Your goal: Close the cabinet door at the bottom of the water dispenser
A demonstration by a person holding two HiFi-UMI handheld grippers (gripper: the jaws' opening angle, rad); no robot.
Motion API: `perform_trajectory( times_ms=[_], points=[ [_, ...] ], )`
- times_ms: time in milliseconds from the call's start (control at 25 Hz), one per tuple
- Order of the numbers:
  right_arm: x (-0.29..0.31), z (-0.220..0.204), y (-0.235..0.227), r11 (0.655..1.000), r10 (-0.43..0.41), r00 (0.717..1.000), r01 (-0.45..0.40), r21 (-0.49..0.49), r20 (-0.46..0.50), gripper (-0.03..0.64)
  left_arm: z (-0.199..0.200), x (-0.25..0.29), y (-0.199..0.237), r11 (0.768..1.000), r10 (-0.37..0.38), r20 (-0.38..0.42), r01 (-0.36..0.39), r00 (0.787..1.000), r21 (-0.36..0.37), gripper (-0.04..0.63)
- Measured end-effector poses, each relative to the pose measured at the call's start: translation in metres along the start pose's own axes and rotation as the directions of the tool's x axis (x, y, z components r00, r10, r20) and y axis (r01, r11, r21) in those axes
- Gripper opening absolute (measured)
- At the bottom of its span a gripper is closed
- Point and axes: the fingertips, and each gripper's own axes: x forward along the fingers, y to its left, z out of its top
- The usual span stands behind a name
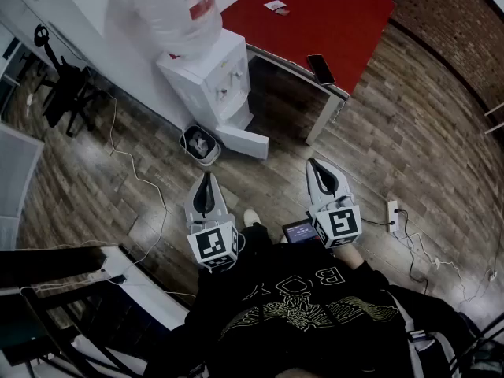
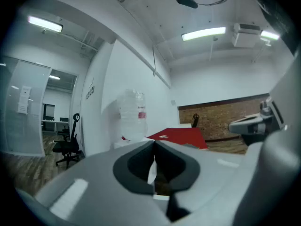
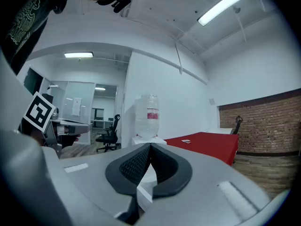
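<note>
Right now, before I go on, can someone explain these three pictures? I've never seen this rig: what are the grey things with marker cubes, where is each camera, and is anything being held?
There is no robot here: a person holds a two-jaw tool in each hand. The top-down picture comes from a camera on the person's head. It shows the left gripper and the right gripper pointing towards the water dispenser. The marker cubes are part of the grippers. The other two pictures come from cameras riding on each gripper, looking along its jaws. Both pairs of jaws are together, with nothing held. Ahead, on the wooden floor, the dispenser's bottom cabinet door stands open, with a small bin beside it. A red table with a phone on it stands to the right.
</note>
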Motion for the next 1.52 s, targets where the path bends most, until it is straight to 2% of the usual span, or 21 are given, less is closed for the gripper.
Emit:
perform_trajectory(
  times_ms=[160, 320, 440, 600, 760, 1000, 1240, 1360, 1440, 1520],
  points=[
    [0.038, 0.010, 0.002, 1.000, -0.010, 1.000, 0.010, -0.015, 0.010, -0.008, 0.006, 0.032, 0.020, 0.999, -0.033, 0.020, 0.033, 0.999, 0.001, 0.008],
    [0.078, 0.024, 0.005, 0.999, -0.021, 0.999, 0.023, -0.045, 0.031, -0.008, 0.024, 0.065, 0.038, 0.994, -0.106, 0.080, 0.108, 0.991, -0.025, 0.008],
    [0.101, 0.030, 0.005, 0.998, -0.044, 0.998, 0.046, -0.048, 0.040, -0.008, 0.026, 0.090, 0.048, 0.989, -0.148, 0.092, 0.150, 0.985, -0.016, 0.008],
    [0.131, 0.030, 0.004, 0.997, -0.065, 0.997, 0.066, -0.047, 0.032, -0.008, 0.019, 0.132, 0.062, 0.990, -0.140, 0.071, 0.142, 0.988, -0.023, 0.008],
    [0.162, 0.023, 0.003, 0.997, -0.029, 1.000, 0.029, -0.066, -0.003, -0.008, 0.012, 0.170, 0.062, 0.989, -0.145, 0.056, 0.147, 0.988, -0.034, 0.008],
    [0.232, 0.015, -0.027, 0.993, -0.008, 1.000, 0.005, -0.121, -0.023, -0.008, -0.001, 0.244, 0.058, 0.987, -0.156, 0.028, 0.157, 0.987, -0.030, 0.008],
    [0.285, -0.016, -0.046, 0.991, 0.060, 0.992, -0.073, -0.112, -0.110, -0.008, -0.020, 0.302, 0.035, 0.980, -0.199, -0.011, 0.199, 0.980, 0.002, 0.008],
    [0.316, -0.043, -0.061, 0.988, 0.077, 0.986, -0.096, -0.122, -0.150, -0.008, -0.043, 0.337, 0.026, 0.980, -0.199, -0.042, 0.197, 0.979, -0.032, 0.008],
    [0.331, -0.063, -0.065, 0.976, 0.090, 0.976, -0.126, -0.177, -0.199, -0.006, -0.061, 0.352, 0.024, 0.980, -0.196, -0.081, 0.192, 0.977, -0.051, 0.008],
    [0.344, -0.084, -0.071, 0.949, 0.097, 0.963, -0.166, -0.267, -0.253, -0.006, -0.079, 0.366, 0.021, 0.980, -0.198, -0.109, 0.194, 0.974, -0.050, 0.008]
  ],
)
